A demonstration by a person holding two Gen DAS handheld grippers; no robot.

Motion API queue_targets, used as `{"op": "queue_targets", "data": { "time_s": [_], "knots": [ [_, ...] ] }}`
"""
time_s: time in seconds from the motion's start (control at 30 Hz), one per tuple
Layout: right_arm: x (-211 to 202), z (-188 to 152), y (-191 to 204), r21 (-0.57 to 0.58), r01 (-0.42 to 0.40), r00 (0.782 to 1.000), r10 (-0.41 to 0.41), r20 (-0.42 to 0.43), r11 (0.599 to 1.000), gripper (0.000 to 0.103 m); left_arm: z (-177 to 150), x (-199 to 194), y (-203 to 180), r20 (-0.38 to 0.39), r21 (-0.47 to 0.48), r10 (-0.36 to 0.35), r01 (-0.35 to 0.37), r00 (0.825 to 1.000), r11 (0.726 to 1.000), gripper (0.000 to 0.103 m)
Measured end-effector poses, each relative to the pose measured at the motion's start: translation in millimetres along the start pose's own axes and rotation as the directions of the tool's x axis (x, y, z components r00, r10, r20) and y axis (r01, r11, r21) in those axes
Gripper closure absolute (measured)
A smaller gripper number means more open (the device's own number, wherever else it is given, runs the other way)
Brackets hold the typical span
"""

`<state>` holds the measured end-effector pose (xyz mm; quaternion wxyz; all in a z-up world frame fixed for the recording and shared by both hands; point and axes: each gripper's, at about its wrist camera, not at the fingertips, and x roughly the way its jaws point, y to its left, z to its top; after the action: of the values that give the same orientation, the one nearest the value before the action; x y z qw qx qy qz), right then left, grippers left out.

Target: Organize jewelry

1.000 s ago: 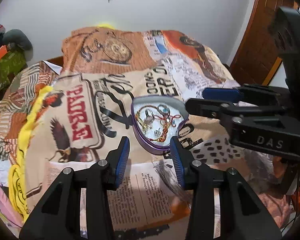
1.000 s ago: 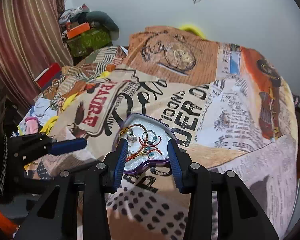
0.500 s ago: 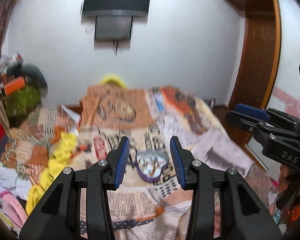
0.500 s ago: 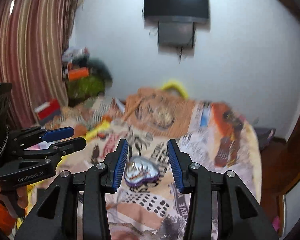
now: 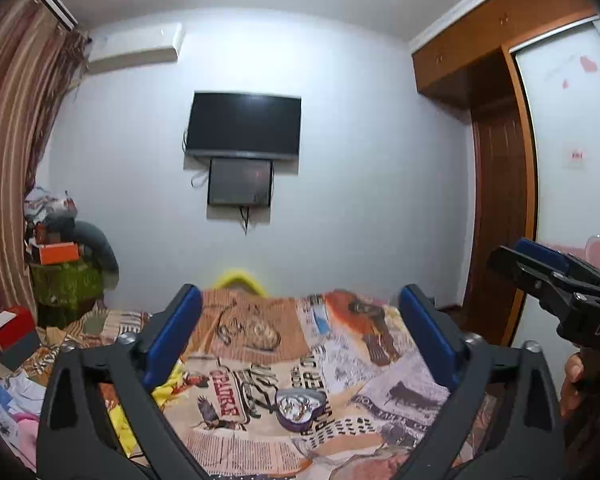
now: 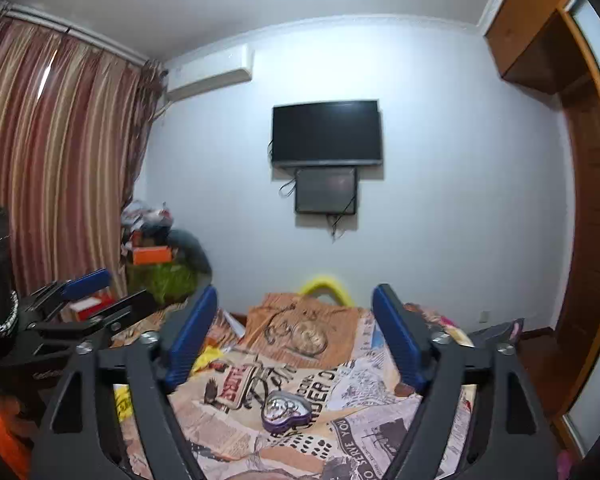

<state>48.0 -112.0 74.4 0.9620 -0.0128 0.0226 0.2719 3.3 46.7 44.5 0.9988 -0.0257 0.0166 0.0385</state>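
A purple heart-shaped tin [image 5: 300, 410] with a tangle of jewelry inside lies on the printed bedspread [image 5: 340, 364], far below and ahead of both grippers. My left gripper [image 5: 300, 336] points level across the room, its jaws opening wide with nothing between the blue pads. My right gripper [image 6: 296, 336] is also level, jaws opening and empty, with the tin [image 6: 286, 410] low between its fingers in its view. Each gripper shows in the other's view: the right gripper [image 5: 512, 256] at the right edge, the left gripper [image 6: 124, 288] at the left edge.
A black TV [image 5: 244, 126] and a smaller screen [image 5: 240, 182] hang on the far wall. Striped curtains [image 6: 60, 168] and a pile of boxes and bags [image 5: 68, 276] stand left; a wooden wardrobe [image 5: 496, 220] stands right. Yellow cloth [image 5: 168, 384] lies on the bed's left side.
Both grippers rose and tipped up from looking down at the tin to looking level at the wall. The tin now sits small and far. Both pairs of jaws have spread much wider.
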Motion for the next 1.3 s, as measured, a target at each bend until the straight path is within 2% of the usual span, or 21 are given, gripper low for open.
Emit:
{"op": "queue_targets", "data": {
  "time_s": [0.07,0.1,0.27,0.5,0.63,1.3],
  "knots": [
    [0.8,-2.4,3.8,-0.001,0.024,1.000,-0.024,0.006,1.000,0.007,-0.9,-3.7,-0.4,0.005,0.001,0.016,-0.016,1.000,1.000,0.000],
    [2.0,-4.2,6.2,-0.003,0.035,0.999,-0.035,0.007,0.999,0.000,-0.4,-5.0,0.4,0.000,-0.001,0.021,-0.021,1.000,1.000,0.000],
    [0.8,-10.7,12.0,-0.021,0.058,0.998,-0.058,-0.010,0.998,0.000,-8.2,-10.0,1.2,-0.022,-0.018,0.037,-0.038,0.999,0.999,0.000],
    [2.2,-11.9,12.3,-0.010,0.050,0.998,-0.051,-0.031,0.999,0.000,-10.8,-13.1,-4.5,-0.035,-0.011,0.049,-0.049,0.998,0.999,0.000],
    [-13.7,-18.8,4.2,0.003,0.049,0.998,-0.049,-0.034,0.999,0.000,-12.1,-10.4,-5.1,-0.043,-0.012,0.049,-0.049,0.998,0.999,0.000],
    [-12.0,-23.9,2.2,0.005,0.042,0.997,-0.042,-0.070,0.999,0.000,-16.7,1.1,-3.1,-0.068,-0.013,0.053,-0.054,0.996,0.998,0.000]
  ]
}}
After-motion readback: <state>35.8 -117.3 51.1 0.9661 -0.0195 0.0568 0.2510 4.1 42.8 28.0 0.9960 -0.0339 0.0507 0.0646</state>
